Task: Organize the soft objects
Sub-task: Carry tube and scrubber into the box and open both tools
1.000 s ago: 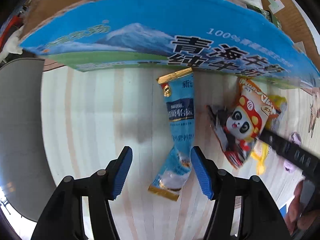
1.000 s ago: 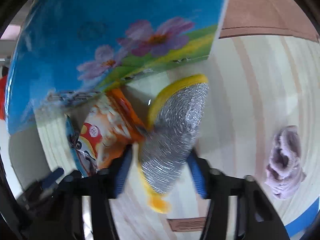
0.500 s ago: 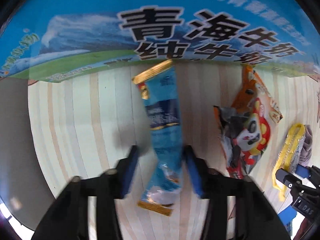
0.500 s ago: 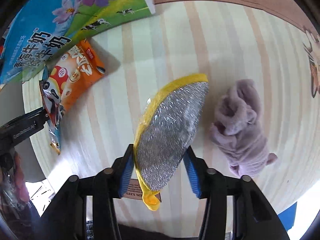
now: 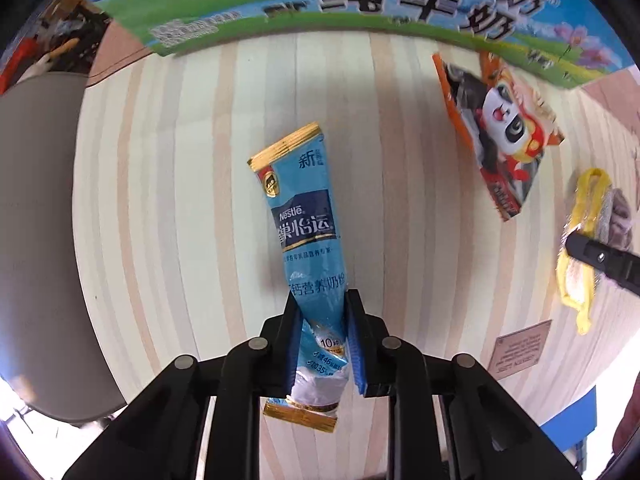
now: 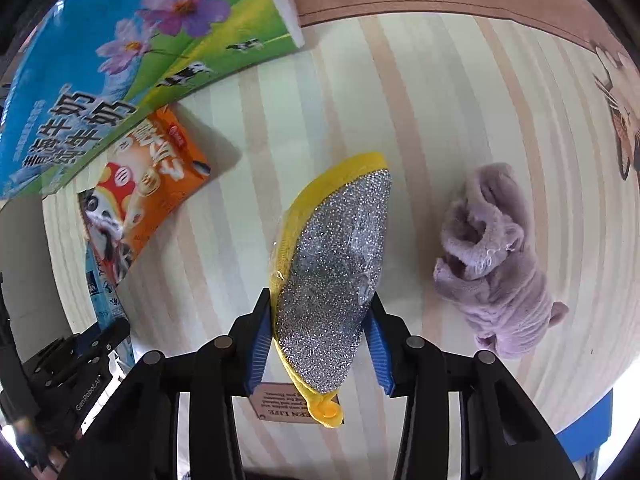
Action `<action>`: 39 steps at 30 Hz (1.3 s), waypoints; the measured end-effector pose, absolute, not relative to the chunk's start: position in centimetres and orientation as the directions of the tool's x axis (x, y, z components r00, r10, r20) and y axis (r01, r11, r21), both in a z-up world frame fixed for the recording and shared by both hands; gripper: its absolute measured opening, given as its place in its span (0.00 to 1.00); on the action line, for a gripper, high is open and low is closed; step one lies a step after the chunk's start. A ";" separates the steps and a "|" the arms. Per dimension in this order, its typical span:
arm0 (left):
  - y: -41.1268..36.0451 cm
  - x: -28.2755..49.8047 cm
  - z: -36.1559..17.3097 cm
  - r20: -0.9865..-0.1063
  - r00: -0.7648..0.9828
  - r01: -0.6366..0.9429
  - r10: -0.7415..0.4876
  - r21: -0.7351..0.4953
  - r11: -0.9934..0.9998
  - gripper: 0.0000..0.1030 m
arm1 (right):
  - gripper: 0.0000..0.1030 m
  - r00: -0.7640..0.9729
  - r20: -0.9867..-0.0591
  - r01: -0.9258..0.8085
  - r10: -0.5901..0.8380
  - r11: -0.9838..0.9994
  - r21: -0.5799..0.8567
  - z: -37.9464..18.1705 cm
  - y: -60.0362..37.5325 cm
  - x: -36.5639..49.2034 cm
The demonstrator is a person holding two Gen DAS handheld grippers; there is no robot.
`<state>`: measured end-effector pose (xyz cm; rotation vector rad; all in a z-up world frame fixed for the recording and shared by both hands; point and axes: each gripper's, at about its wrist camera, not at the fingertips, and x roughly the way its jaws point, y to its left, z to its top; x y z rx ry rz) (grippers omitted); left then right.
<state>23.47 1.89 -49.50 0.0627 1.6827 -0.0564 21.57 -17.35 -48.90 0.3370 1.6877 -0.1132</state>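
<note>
The left gripper (image 5: 321, 312) is held out over the table, and its two blue-padded fingers (image 5: 357, 344) are pressed tight on a blue packet (image 5: 308, 240). The right gripper (image 6: 318, 316) is held out beside it, and its fingers (image 6: 378, 340) are squeezed on a silver scrubber (image 6: 336, 276).

Snack packet (image 6: 144, 196) before carton (image 6: 120, 64) (probably touching).

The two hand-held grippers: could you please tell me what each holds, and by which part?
The left hand-held gripper pinches the blue milk powder sachet near its lower end. The right hand-held gripper clamps the silver scouring pad across its lower half.
</note>
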 end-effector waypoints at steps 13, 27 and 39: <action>1.0 24.9 -39.3 -0.985 0.035 0.046 -0.166 -0.165 0.985 0.16 | 0.42 0.008 -0.953 0.206 0.301 0.933 0.296 -40.4 -13.9 21.1; 1.6 34.0 -29.0 -0.932 0.110 0.085 -0.346 -0.338 0.937 0.16 | 0.42 0.235 -0.917 0.139 0.321 0.923 0.359 -26.2 -15.2 28.7; -0.4 47.0 -30.9 -0.976 0.045 0.117 -0.214 -0.208 0.971 0.16 | 0.42 0.226 -0.938 0.229 0.264 0.921 0.314 -28.2 -18.2 39.9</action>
